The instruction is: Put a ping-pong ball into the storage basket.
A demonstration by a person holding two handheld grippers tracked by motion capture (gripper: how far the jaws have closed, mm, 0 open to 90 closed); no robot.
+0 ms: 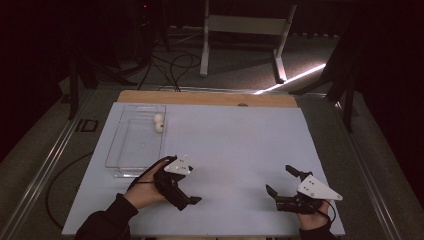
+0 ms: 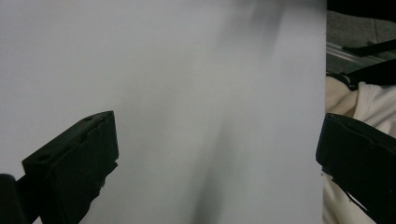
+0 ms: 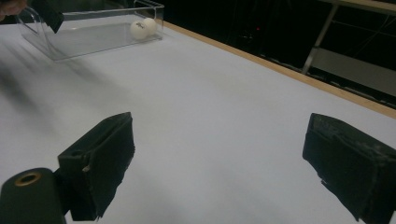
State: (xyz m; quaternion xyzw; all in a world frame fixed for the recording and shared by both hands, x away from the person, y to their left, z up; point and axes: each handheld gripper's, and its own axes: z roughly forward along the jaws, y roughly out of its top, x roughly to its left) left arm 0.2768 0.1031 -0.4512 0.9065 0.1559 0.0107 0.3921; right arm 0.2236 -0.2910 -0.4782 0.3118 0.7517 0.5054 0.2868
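Starting at the far left of the desk [image 1: 240,150], the clear tray [image 1: 135,142] lies lengthwise, running from near to far, and the two white balls [image 1: 159,122] sit touching each other in its far right corner, against the wall; I judge that the corner is what keeps them from rolling about. From my right hand-held gripper view the same balls [image 3: 143,28] show pressed together at the far end of the tray [image 3: 88,37]. Nearer to me, just beside the near right corner of the tray, my left hand-held gripper [image 1: 187,200] hovers with its jaws spread wide and nothing between them; its own view looks down on bare pale desk [image 2: 187,93], with a bit of light cloth at the right edge. It points right, away from the tray, so I judge that it is resting and not reaching. Well apart from it, at the near right of the desk, my right hand-held gripper [image 1: 282,180] is likewise released and empty, with its jaws pointing left and far across the open sheet toward the tray. I hold both low and open over the near edge, leaving the middle free, which to me reads as a ready pose for the balls. The room beyond the desk is dark.
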